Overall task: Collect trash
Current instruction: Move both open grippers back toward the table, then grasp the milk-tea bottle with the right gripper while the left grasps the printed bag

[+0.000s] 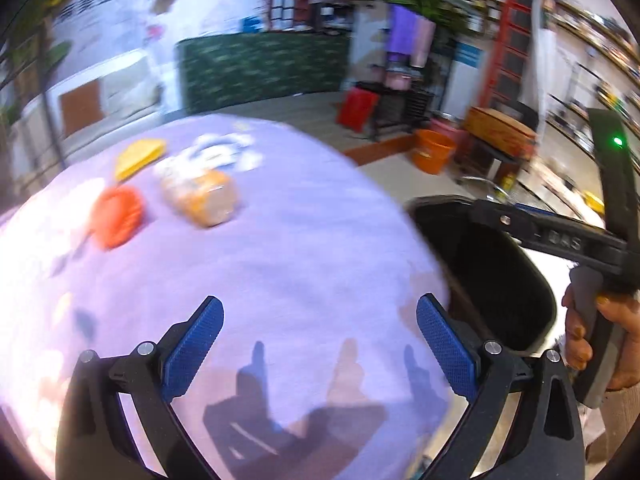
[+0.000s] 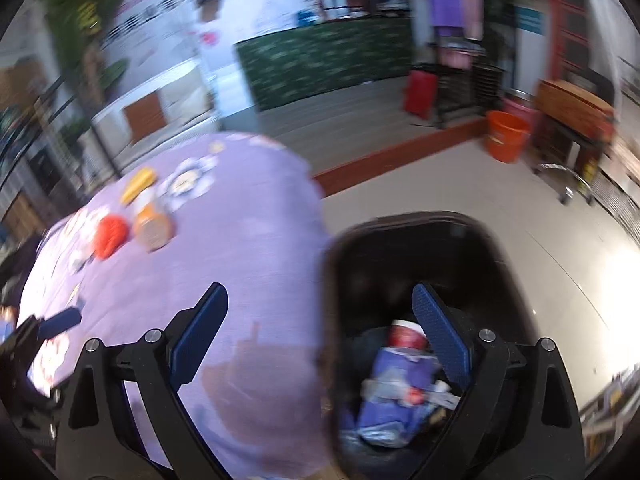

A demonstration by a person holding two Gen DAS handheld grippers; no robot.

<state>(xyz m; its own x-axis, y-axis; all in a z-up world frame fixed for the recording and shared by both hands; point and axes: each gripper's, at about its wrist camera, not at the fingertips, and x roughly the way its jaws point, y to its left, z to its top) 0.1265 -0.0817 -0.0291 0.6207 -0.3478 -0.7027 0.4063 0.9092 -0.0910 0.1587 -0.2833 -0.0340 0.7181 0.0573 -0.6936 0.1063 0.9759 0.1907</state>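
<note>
My left gripper (image 1: 320,328) hangs open over the near part of the purple tablecloth (image 1: 288,240), nothing between its blue pads. My right gripper (image 2: 320,324) is open too, straddling the table's right edge and the black trash bin (image 2: 500,248); in the bin lie a red cup (image 2: 408,336) and purple wrappers (image 2: 400,384). Far back on the table rest an orange-red item (image 1: 118,216), a clear bag with an orange-brown thing (image 1: 206,198), a yellow piece (image 1: 138,156) and a white-and-blue wrapper (image 1: 224,152). The bin (image 1: 480,272) and the right gripper's body (image 1: 560,236), held by a hand (image 1: 580,332), show at the left wrist view's right.
On the floor beyond the table stand an orange bucket (image 2: 506,136), a red bag (image 2: 418,94), a dark rack (image 2: 468,92), a wooden stool (image 2: 572,108) and a green-covered counter (image 2: 324,64). The left gripper's tip (image 2: 60,322) pokes in at the right wrist view's left edge.
</note>
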